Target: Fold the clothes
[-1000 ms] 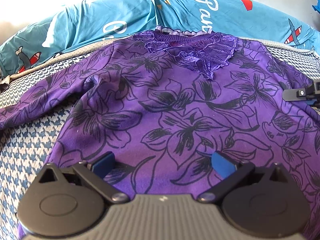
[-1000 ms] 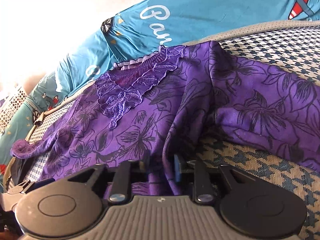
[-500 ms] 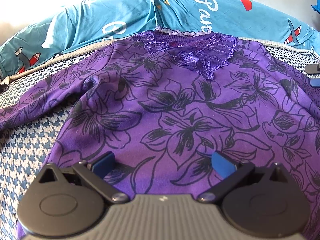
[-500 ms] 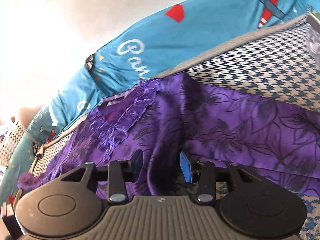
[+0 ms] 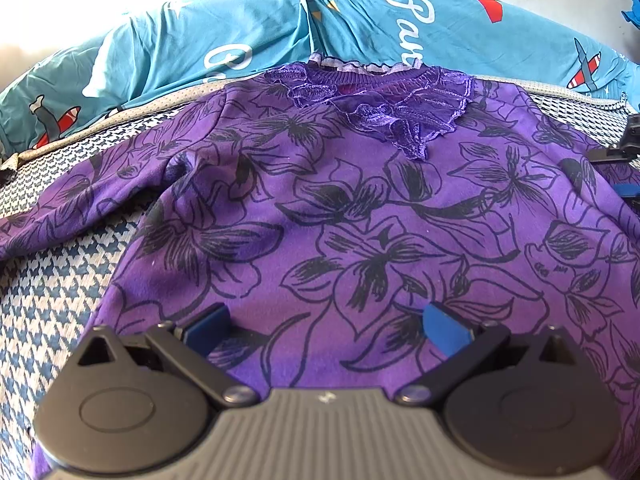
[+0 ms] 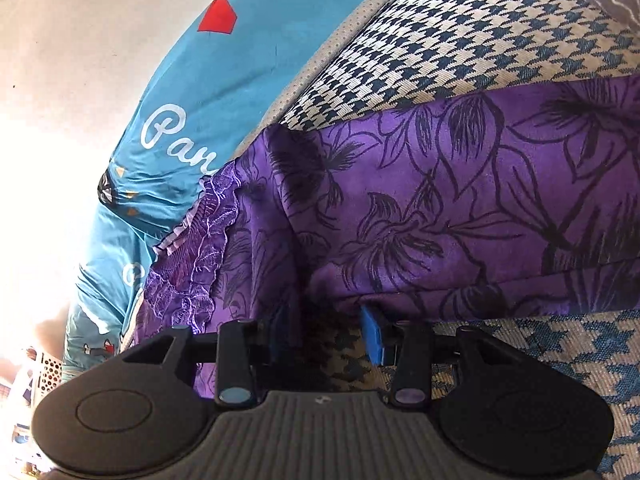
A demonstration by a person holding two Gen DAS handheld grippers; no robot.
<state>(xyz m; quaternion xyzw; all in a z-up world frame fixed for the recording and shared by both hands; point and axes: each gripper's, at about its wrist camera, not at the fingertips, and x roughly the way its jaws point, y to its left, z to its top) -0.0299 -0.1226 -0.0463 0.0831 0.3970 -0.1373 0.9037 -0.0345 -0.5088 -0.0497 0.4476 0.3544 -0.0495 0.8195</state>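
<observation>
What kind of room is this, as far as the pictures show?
Probably a bedroom: a purple top lies spread on a houndstooth-patterned mattress cover, with blue printed bedding bunched against the wall behind.

Two close wrist views, shared purple top (image 5: 360,220)

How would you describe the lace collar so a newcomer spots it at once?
Find the purple top spread on the houndstooth cover, its neck toward the blue pillows. At the neckline sits the lace collar, a ruffled V. It alone is plain, embroidered purple, without black flower print.
</observation>
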